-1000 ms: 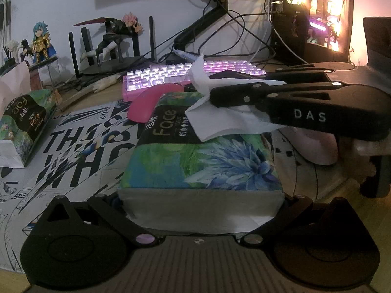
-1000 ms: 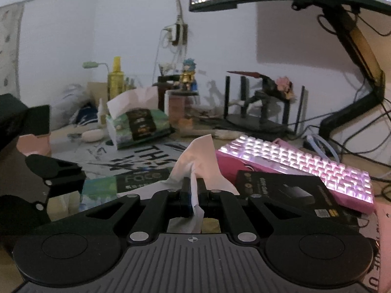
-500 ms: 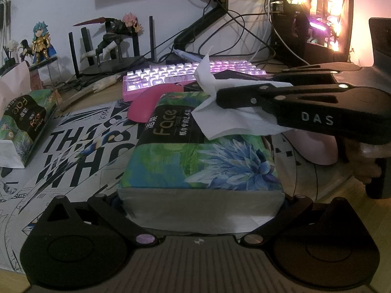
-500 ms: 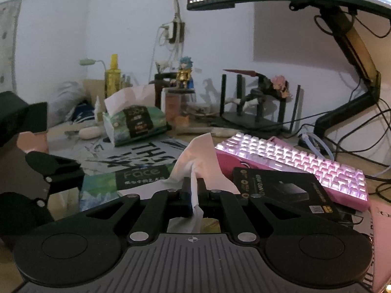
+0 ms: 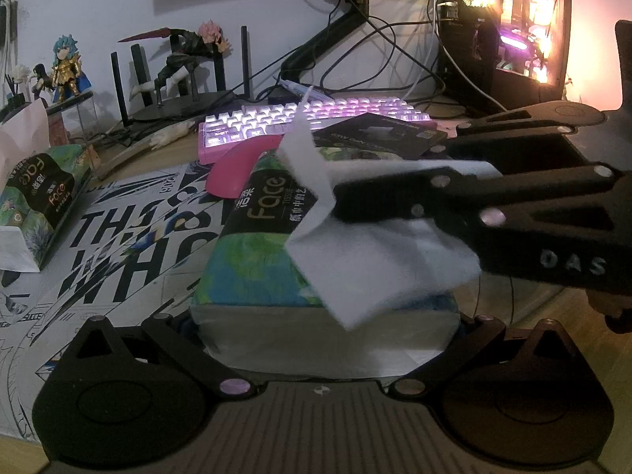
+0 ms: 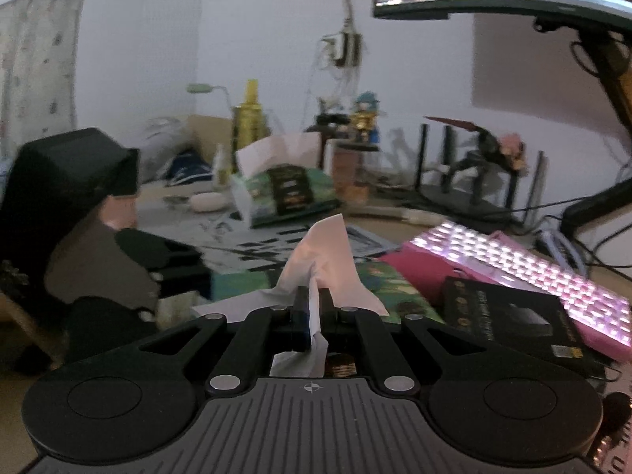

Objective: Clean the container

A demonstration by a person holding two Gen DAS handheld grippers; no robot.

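A green and blue tissue pack (image 5: 260, 272) lies on the printed desk mat (image 5: 118, 260). My left gripper (image 5: 320, 324) has one finger on each side of the pack's near end and is shut on it. My right gripper (image 5: 339, 197) reaches in from the right and is shut on a white tissue (image 5: 367, 260), which hangs over the top of the pack. In the right wrist view the tissue (image 6: 328, 252) stands up from between the closed fingertips of the right gripper (image 6: 314, 296), with the pack (image 6: 395, 292) just beyond. The left gripper (image 6: 158, 252) shows dark at the left.
Behind the pack are a pink mouse (image 5: 237, 170), a lit pink keyboard (image 5: 308, 118) and a black box (image 5: 379, 134). A second tissue pack (image 5: 39, 193) stands at the left. Figurines (image 5: 67, 67), cables and a lit computer case (image 5: 509, 35) line the back.
The right gripper has lifted and rolled a little with the tissue, and more of the sheet now hangs out over the pack. The left gripper and the pack have not moved.
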